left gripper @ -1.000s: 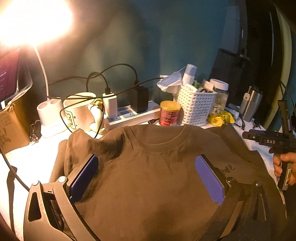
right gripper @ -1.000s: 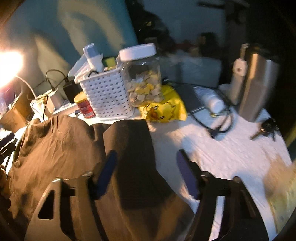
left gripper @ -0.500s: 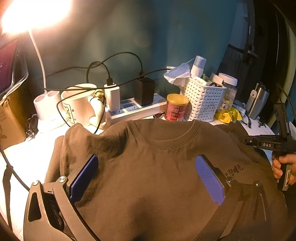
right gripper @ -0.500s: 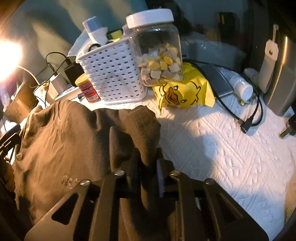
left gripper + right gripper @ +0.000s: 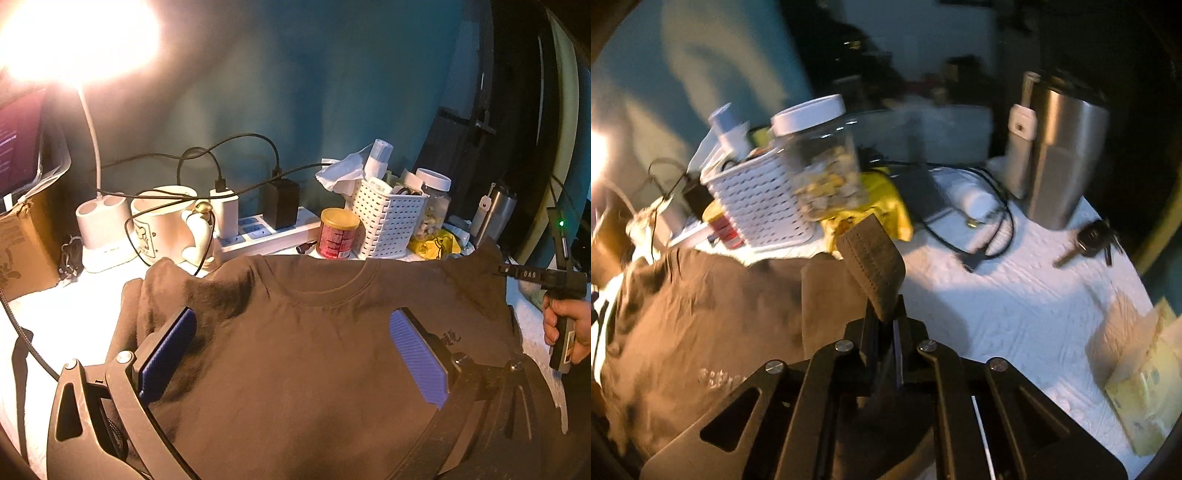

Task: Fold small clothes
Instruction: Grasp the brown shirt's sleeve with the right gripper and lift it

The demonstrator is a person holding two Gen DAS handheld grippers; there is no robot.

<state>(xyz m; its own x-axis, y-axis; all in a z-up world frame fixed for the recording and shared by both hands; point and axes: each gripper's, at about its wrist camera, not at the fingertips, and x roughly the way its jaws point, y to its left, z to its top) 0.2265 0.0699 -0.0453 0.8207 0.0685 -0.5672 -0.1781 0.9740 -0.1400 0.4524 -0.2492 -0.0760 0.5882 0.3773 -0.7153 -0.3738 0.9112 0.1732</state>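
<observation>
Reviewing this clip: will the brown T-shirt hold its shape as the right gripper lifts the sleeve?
Probably not. The sleeve kinks where the right gripper pinches it, so the T-shirt is likely floppy. Its wrinkles suggest it would drape and drag.

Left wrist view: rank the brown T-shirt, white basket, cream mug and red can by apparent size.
1. brown T-shirt, nearest the camera.
2. white basket and cream mug: look alike, not ranked.
3. red can.

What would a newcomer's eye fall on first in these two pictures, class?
The glaring lamp at upper left, then the brown T-shirt spread across the white table. The right gripper pinches its sleeve up near the clear jar; the left gripper hangs open above the shirt.
</observation>
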